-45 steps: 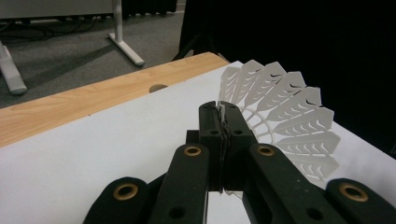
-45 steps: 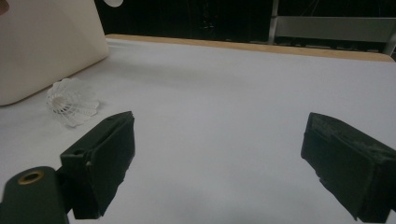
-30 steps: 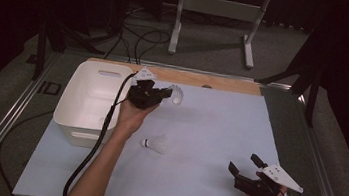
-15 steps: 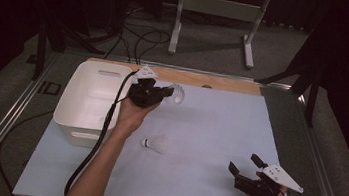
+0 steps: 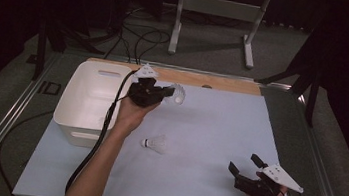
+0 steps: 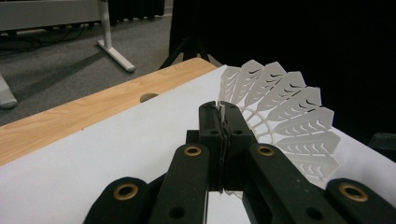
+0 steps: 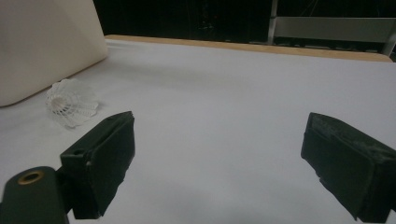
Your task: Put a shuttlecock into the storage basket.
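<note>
Pale blue worktop (image 5: 208,132): my left gripper (image 5: 163,92) pinches one white plastic shuttlecock (image 5: 177,94) beside the white plastic tub (image 5: 92,99), a second shuttlecock (image 5: 155,143) still lies loose, right gripper (image 5: 247,166) gapes empty.

Two black claws (image 5: 165,93) (image 5: 247,166), blocky jaws with brass-ringed screw holes along the links. Grey three-cornered plate on top of each, thick black cable trailing from the left. Bare forearms, no sleeves.

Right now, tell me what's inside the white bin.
The white bin looks bare across the floor and far wall visible in the high view. The left gripper, shut on a shuttlecock, and its cable cover part of the right side.
</note>
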Tool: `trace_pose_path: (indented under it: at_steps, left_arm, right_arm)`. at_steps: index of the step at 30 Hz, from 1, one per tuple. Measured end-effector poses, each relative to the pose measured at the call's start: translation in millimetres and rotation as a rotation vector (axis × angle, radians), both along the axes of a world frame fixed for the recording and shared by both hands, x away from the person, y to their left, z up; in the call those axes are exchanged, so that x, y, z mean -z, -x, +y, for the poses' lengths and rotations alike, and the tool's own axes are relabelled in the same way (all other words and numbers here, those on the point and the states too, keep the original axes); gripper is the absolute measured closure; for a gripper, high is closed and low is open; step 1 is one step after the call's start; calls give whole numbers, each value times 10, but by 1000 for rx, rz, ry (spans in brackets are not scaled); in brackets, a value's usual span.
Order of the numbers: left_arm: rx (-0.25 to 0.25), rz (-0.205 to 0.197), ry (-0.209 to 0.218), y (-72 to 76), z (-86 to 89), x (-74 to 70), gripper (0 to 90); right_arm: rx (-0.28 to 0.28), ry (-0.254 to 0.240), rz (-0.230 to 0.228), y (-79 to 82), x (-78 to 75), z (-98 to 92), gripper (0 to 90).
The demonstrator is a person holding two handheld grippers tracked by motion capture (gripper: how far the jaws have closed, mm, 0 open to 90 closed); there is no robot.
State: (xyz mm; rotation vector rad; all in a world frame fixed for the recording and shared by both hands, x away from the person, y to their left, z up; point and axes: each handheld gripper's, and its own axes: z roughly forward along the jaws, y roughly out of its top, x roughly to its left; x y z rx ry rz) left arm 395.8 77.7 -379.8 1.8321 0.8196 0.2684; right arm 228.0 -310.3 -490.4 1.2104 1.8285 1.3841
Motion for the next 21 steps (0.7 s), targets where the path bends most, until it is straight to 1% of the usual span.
trace_pose_path:
  at_steps: [9,11,14,21]
  left_arm:
    - [24,-3,1,4,12,-32,899]
    - [35,2,4,2,15,-37,899]
    - [45,4,-5,1,20,-36,899]
    - [56,10,5,-2,51,-50,899]
  right_arm:
    - [0,4,1,-2,1,5,99]
    - [1,4,0,-2,2,6,99]
    - [0,2,-2,-5,3,5,99]
    - [-2,3,2,-5,3,9,99]
